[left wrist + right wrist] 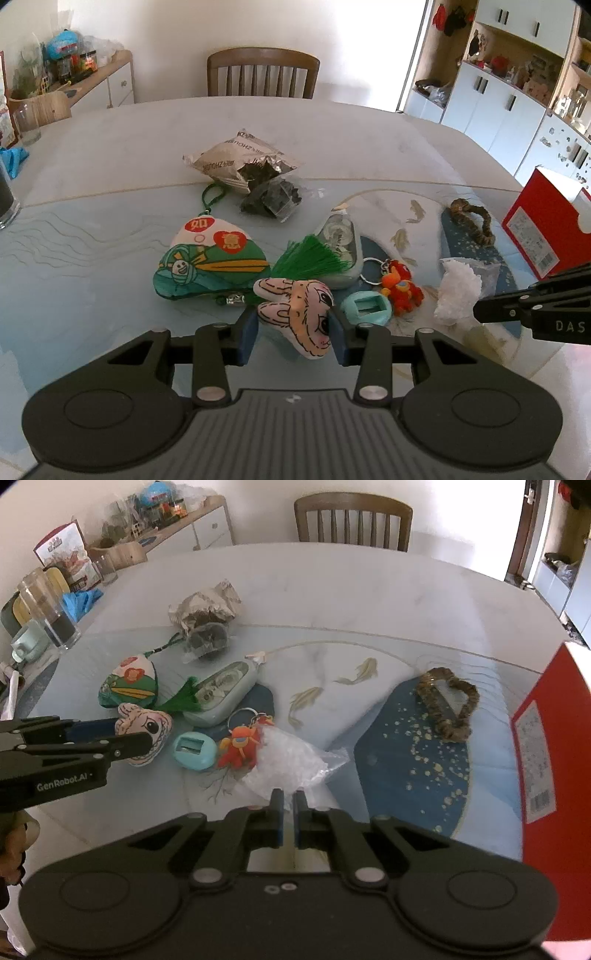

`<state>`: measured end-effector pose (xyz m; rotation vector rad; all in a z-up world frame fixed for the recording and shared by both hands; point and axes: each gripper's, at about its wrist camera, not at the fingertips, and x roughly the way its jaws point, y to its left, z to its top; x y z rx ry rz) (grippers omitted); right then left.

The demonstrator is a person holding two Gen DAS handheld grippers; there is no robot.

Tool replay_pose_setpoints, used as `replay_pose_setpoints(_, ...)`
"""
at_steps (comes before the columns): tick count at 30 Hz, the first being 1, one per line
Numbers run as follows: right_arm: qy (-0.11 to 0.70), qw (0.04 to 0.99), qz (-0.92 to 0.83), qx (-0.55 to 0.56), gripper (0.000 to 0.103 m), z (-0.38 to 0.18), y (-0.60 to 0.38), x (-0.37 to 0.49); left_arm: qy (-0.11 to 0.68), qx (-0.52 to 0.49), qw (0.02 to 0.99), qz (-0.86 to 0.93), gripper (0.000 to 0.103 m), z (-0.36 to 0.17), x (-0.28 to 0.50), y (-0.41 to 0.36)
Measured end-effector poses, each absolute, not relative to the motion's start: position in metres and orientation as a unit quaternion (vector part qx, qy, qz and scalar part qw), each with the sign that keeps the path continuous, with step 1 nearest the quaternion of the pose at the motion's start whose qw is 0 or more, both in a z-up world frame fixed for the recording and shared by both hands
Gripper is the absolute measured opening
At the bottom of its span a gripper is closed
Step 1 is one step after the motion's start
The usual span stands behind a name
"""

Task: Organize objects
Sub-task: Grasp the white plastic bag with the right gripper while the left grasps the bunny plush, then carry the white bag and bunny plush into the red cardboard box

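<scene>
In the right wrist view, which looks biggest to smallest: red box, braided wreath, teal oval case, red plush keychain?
1. red box, though it is cut off and nearest the edge.
2. braided wreath.
3 and 4. teal oval case and red plush keychain look alike, so I leave them unranked.

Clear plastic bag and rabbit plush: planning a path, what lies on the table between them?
In the right wrist view, the red toy keychain and teal oval case lie between rabbit plush and plastic bag.

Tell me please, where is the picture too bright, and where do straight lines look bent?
Left wrist view: the wall above the chair is washed out white by daylight, and the table edge curves from fisheye distortion. Right wrist view: the doorway at top right is overexposed, the red box bows at the frame edge, and the glossy tabletop shows pale glare.
</scene>
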<state>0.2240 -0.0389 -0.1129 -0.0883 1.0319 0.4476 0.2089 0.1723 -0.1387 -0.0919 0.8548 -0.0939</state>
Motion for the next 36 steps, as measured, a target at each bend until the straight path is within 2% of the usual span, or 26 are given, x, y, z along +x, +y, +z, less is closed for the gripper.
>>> replay_pose_setpoints(16, 0.455, 0.864, 0.217, -0.001, 0.003, -0.045, -0.090, 0.182, 0.410, -0.044, 0.907, -0.078, 0.040, -0.080, 0.182, 0.136)
replay_pose_setpoints(24, 0.426, 0.877, 0.223, 0.009, 0.003, -0.014, -0.138, 0.171, 0.394, -0.028, 0.911, -0.115, 0.040, -0.047, 0.172, 0.082)
replay_pose_setpoints(36, 0.412, 0.884, 0.220, 0.023, 0.003, -0.001, -0.228, 0.177, 0.380, -0.018, 0.913, -0.144, 0.040, -0.021, 0.181, -0.018)
